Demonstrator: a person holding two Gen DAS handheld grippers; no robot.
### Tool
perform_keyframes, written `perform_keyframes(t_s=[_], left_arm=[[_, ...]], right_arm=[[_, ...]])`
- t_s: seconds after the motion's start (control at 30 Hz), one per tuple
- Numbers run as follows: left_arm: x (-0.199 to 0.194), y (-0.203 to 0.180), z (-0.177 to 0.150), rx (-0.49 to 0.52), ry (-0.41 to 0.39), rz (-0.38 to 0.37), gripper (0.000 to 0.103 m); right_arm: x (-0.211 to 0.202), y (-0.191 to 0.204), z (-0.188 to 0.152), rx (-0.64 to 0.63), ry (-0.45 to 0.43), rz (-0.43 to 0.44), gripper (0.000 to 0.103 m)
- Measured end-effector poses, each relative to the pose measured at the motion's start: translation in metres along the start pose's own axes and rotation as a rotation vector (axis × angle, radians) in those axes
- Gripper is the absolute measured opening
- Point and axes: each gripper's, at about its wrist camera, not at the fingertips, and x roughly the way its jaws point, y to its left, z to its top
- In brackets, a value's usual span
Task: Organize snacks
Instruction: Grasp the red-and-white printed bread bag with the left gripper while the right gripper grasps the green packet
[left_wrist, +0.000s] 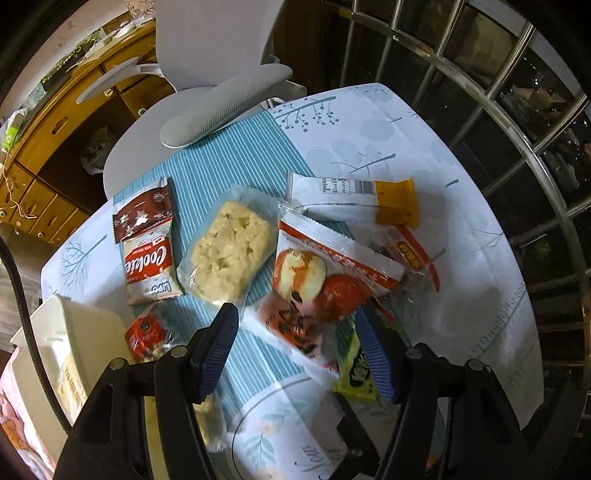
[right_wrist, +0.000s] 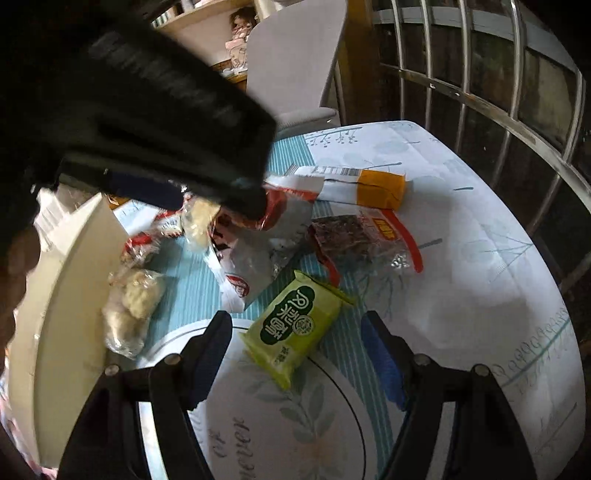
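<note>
Several snack packets lie on the table. My left gripper (left_wrist: 295, 325) is open and hovers over a red and white packet (left_wrist: 325, 284), its jaws on either side of the packet's near part. A clear-wrapped pale rice cake (left_wrist: 231, 251), a Cookies packet (left_wrist: 147, 266), a white and orange packet (left_wrist: 354, 201) and a small red packet (left_wrist: 146, 336) lie around it. My right gripper (right_wrist: 295, 332) is open with a green packet (right_wrist: 295, 325) lying between its jaws. The left gripper (right_wrist: 166, 140) shows dark and blurred at the right wrist view's upper left.
A white container (left_wrist: 74, 332) stands at the table's left edge, also in the right wrist view (right_wrist: 66, 314). A dark snack in clear wrap with red trim (right_wrist: 362, 240) lies mid-table. A grey chair (left_wrist: 221, 110) stands behind the table. Metal window bars (left_wrist: 517, 147) run along the right.
</note>
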Motion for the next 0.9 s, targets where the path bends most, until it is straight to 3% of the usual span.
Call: perform_keyframes(t_s=[0.33, 0.57, 0.73, 0.8, 0.87, 0.9], left_arm=[[0.026, -0.003, 0.008, 0.003, 0.041, -0.021, 0.064], [0.033, 0.000, 0.015, -0.024, 0.005, -0.044, 0.064], [0.034, 0.000, 0.014, -0.014, -0.015, -0.032, 0.064], [0.034, 0.000, 0.014, -0.009, -0.029, -0.016, 0.056], [0.034, 0.002, 0.013, -0.016, -0.051, -0.017, 0.051], [0.034, 0.003, 0.012, -0.020, -0.054, -0.034, 0.043]], right_arm=[[0.020, 0.011, -0.005, -0.062, 0.012, -0.002, 0.073], [0.025, 0.017, -0.007, -0.142, -0.016, -0.026, 0.072], [0.025, 0.022, -0.009, -0.180, -0.025, -0.054, 0.064], [0.024, 0.024, -0.010, -0.190, -0.027, -0.062, 0.056], [0.024, 0.026, -0.011, -0.218, -0.019, -0.073, 0.054], [0.022, 0.028, -0.013, -0.220, -0.014, -0.070, 0.053]])
